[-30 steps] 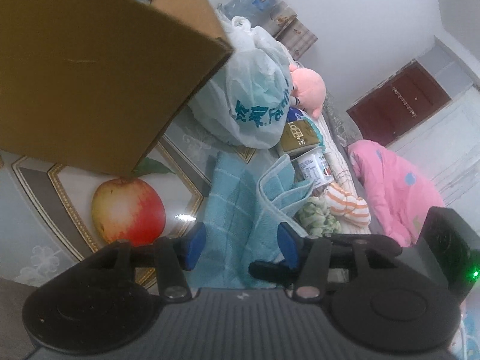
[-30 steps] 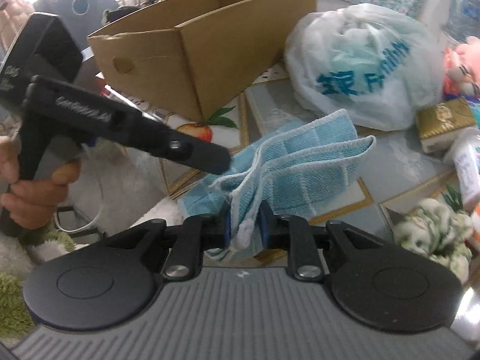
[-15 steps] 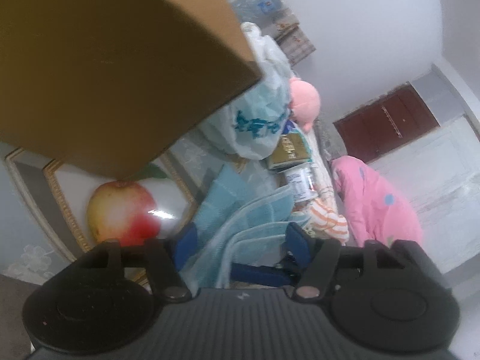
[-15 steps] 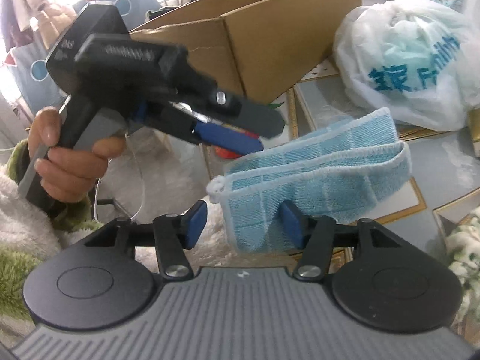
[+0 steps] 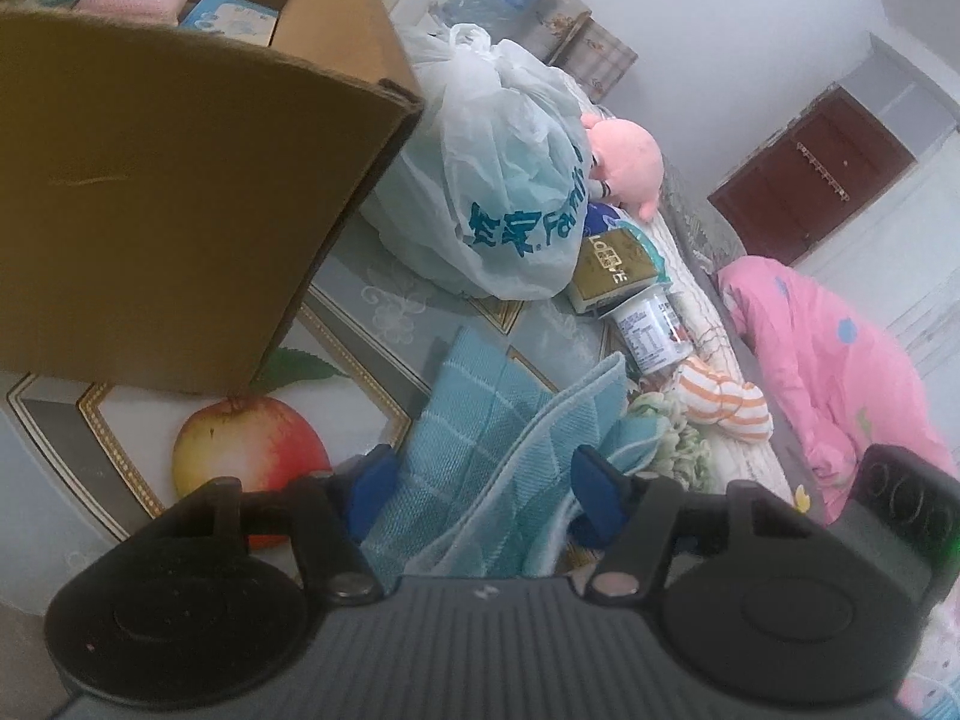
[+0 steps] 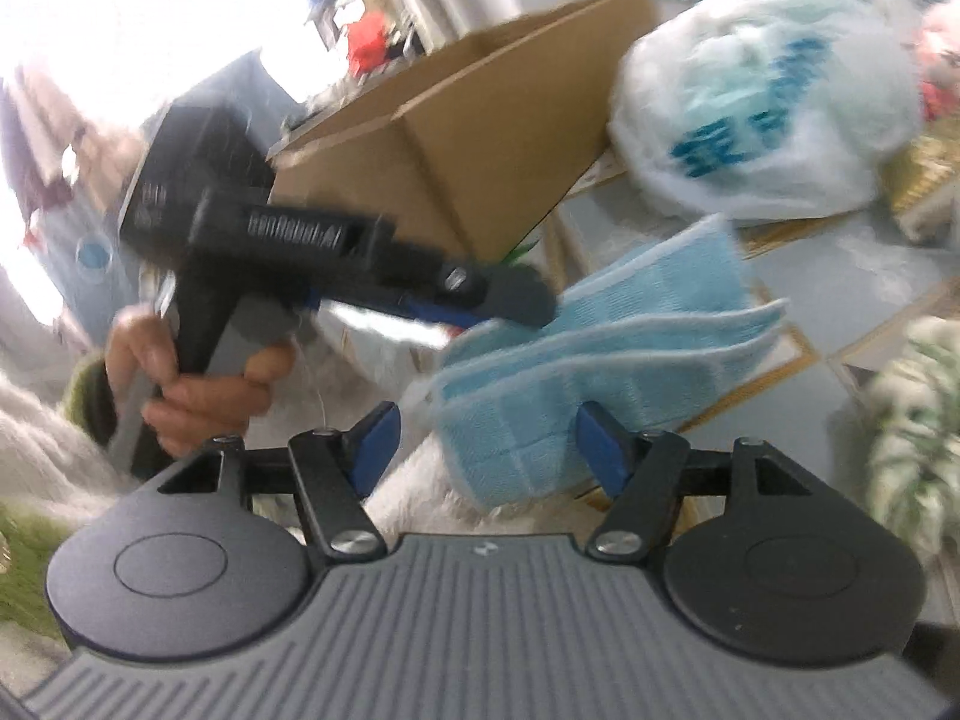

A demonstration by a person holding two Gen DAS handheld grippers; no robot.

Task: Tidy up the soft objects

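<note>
1 towel [image 6: 606, 360] between right hand-held gripper [image 6: 489, 444] fingers

Bench [image 5: 390, 312]: cardboard box [image 5: 180, 192] at left, w/ packets inside. Plastic bag [image 5: 510, 204] just right of box. Folded towel [image 5: 480, 456] in front, betw. both. Plush toy [image 5: 624, 162] behind bag; can [image 5: 651, 330] right of towel.

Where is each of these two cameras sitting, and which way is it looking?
Left wrist: on the left gripper, looking over the blue towel at the cardboard box; own open jaws show.
Right wrist: on the right gripper, facing the left gripper and the hand holding it.
Shared: towel, box, plastic bag.
</note>
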